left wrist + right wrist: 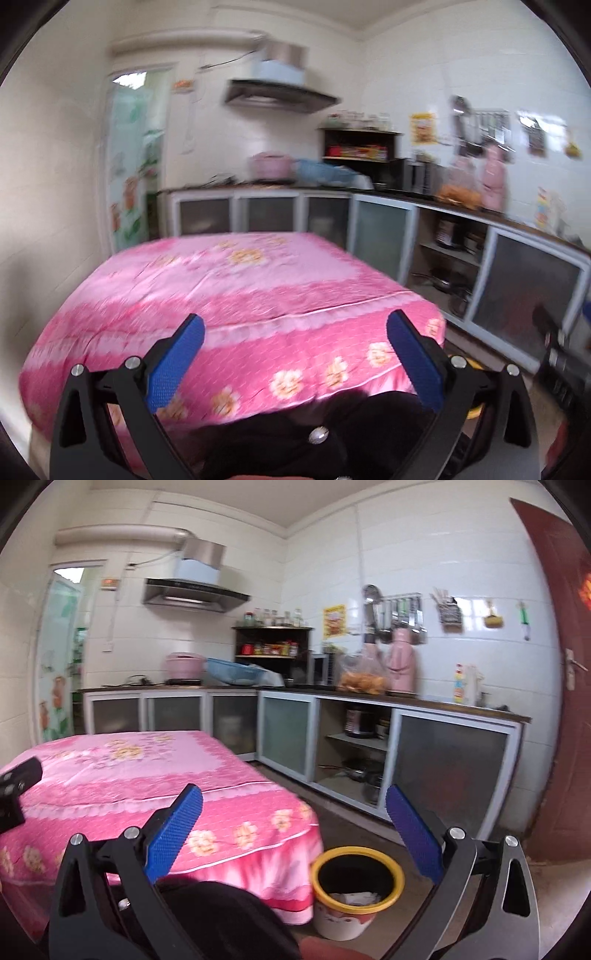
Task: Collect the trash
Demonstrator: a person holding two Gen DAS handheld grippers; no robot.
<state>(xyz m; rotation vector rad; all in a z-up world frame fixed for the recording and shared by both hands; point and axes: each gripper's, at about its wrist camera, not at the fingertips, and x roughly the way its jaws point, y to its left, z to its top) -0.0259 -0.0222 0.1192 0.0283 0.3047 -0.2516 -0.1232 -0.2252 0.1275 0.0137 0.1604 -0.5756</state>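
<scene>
In the left wrist view, the left gripper (295,328) hangs above the near edge of a table under a pink flowered cloth (236,295), its blue fingers (177,362) spread wide with nothing between them. A dark shape, perhaps clothing (295,435), sits low between the black arms at 6 o'clock; the blur makes it hard to tell. The cloth top shows no loose items. A yellow rim (476,410) peeks out past the right finger at about 4 o'clock, just beside the table's near right corner. Kitchen cabinets (380,236) with frosted doors run behind the table from 12 to 3 o'clock, and a range hood (280,96) hangs on the wall at 12 o'clock. The whole view is motion-blurred.

In the right wrist view, the right gripper (295,808) is likewise parted wide and empty. The trash bin (356,890), yellow-rimmed with a black liner, stands on the floor at about 5 o'clock, just beside the table's hanging cloth (147,786). Crumpled white paper (356,899) lies inside it. Part of the left tool shows at the 9 o'clock edge, over the table. A pink thermos (400,661) and a bag of orange food (364,679) stand on the counter at 1 o'clock. A dark red door (565,672) fills the 3 o'clock edge.
</scene>
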